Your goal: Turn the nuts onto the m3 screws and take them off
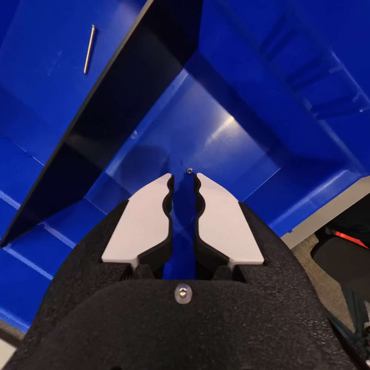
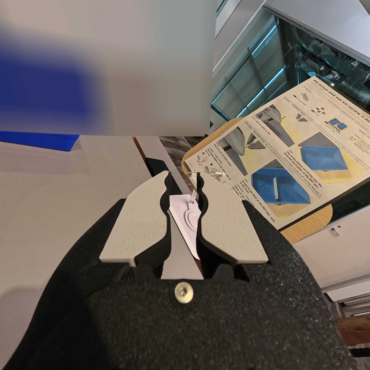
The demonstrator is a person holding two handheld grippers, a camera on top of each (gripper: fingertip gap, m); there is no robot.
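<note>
While parted, left gripper (image 1: 183,175) by nut (image 1: 189,170)

It looks like an office or lab workspace. A pale desk (image 2: 60,200) stands on patterned carpet (image 2: 176,152), and beyond it runs a glass wall (image 2: 250,80) with metal frames. Right of the desk, an illustrated sheet (image 2: 290,160) lies on a wooden board (image 2: 308,222) over a white cabinet (image 2: 340,260). A blue bin (image 1: 240,60) with a dark divider (image 1: 130,100) sits on the desk.
</note>
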